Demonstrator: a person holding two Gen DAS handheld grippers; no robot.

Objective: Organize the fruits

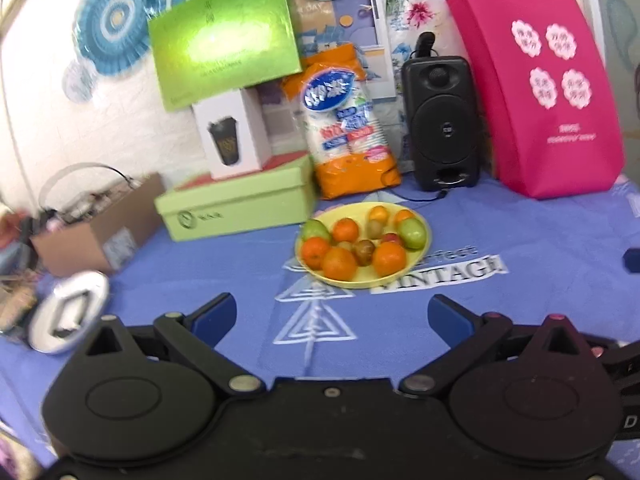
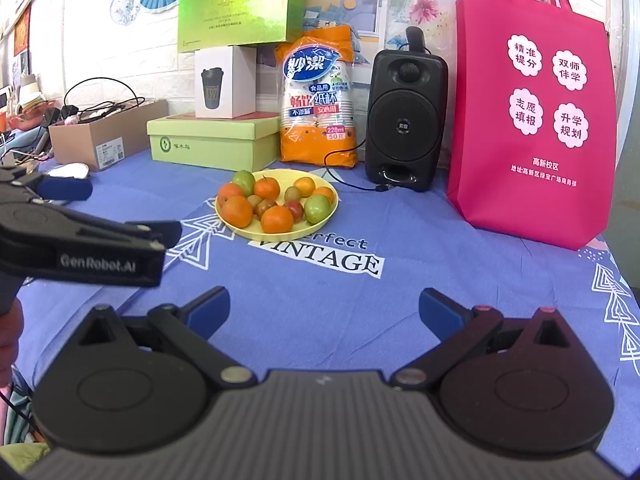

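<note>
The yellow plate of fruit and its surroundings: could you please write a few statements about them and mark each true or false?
1. All the fruit sits on the yellow plate. True.
2. The right gripper holds an orange. False: its jaws are open and empty.
3. The black speaker stands between the pack of paper cups and the pink bag. True.
4. The left gripper is shut. False: its jaws are spread apart.
5. The plate rests on a bare wooden table. False: it rests on a blue cloth.

Bright light; left view motion-blurred, green box [image 1: 224, 36] glaring
</note>
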